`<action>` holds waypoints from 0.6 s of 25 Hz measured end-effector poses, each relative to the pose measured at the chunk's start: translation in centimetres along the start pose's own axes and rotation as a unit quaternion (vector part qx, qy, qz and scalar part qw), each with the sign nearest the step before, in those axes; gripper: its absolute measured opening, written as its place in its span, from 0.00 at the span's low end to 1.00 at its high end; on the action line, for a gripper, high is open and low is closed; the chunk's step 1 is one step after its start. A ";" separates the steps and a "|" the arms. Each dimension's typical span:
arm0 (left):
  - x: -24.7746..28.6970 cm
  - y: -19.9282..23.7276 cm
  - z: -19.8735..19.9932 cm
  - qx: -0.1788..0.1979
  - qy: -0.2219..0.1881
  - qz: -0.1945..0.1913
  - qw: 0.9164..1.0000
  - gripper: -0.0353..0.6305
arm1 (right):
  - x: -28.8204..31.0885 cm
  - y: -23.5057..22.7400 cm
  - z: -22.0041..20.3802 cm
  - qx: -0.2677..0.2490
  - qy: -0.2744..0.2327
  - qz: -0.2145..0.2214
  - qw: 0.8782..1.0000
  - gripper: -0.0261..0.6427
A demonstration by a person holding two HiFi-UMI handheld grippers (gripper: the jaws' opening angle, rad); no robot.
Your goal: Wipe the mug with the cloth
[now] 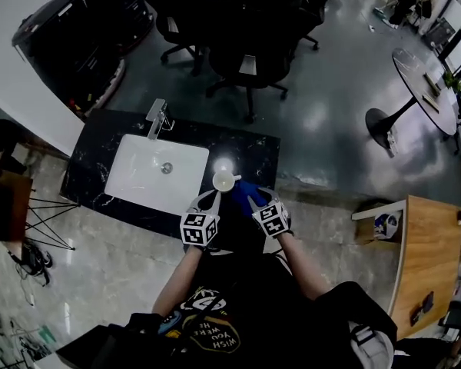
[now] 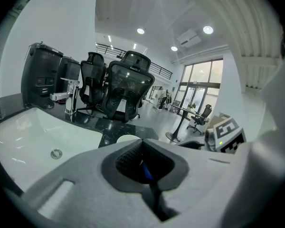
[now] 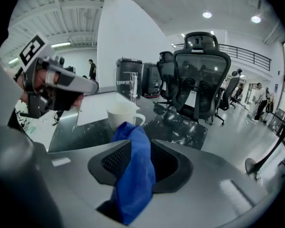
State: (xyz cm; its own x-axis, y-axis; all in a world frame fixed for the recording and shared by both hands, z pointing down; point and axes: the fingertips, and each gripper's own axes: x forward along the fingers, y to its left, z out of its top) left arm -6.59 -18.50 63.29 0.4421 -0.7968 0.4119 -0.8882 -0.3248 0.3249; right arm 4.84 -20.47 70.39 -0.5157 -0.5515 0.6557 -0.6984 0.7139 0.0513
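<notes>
A white mug point(image 1: 225, 180) stands upright on the black marble counter point(image 1: 250, 151), just right of the sink; it also shows as the mug point(image 3: 122, 114) in the right gripper view, handle to the right. A blue cloth point(image 1: 245, 194) hangs beside it. My right gripper point(image 1: 251, 201) is close behind the mug, and the cloth point(image 3: 135, 167) lies loose between its parted jaws, draped over the front. My left gripper point(image 1: 213, 196) sits at the mug's near left, jaws together with nothing held. Over its jaws only the mug's rim point(image 2: 128, 138) shows.
A white sink point(image 1: 134, 169) with a chrome faucet point(image 1: 157, 118) takes up the counter's left. Black office chairs point(image 1: 246, 48) stand beyond the counter. A wooden table point(image 1: 428, 256) is at the right, and a round table point(image 1: 422, 83) stands farther back.
</notes>
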 end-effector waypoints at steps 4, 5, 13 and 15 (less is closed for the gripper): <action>0.8 -0.4 -0.6 0.004 0.013 -0.014 1.000 0.06 | 2.2 0.2 -2.7 -0.007 0.050 0.001 0.999 0.32; 0.9 -0.6 -0.8 0.005 0.016 -0.017 1.000 0.06 | 2.6 0.2 -3.3 -0.002 0.053 0.001 0.999 0.33; 0.9 -0.4 -1.2 0.001 0.014 -0.004 1.000 0.06 | 3.1 0.3 -3.7 0.003 0.025 0.016 1.000 0.24; 0.8 -0.2 -1.2 -0.003 0.012 0.006 1.000 0.06 | 2.9 0.5 -3.6 0.001 0.020 0.022 1.000 0.20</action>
State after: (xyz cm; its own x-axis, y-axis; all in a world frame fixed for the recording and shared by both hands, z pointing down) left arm -5.94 -18.46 64.55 0.4346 -0.7883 0.4354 -0.8925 -0.3124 0.3253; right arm 4.84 -20.13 75.04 -0.5256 -0.5012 0.6874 -0.6758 0.7368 0.0204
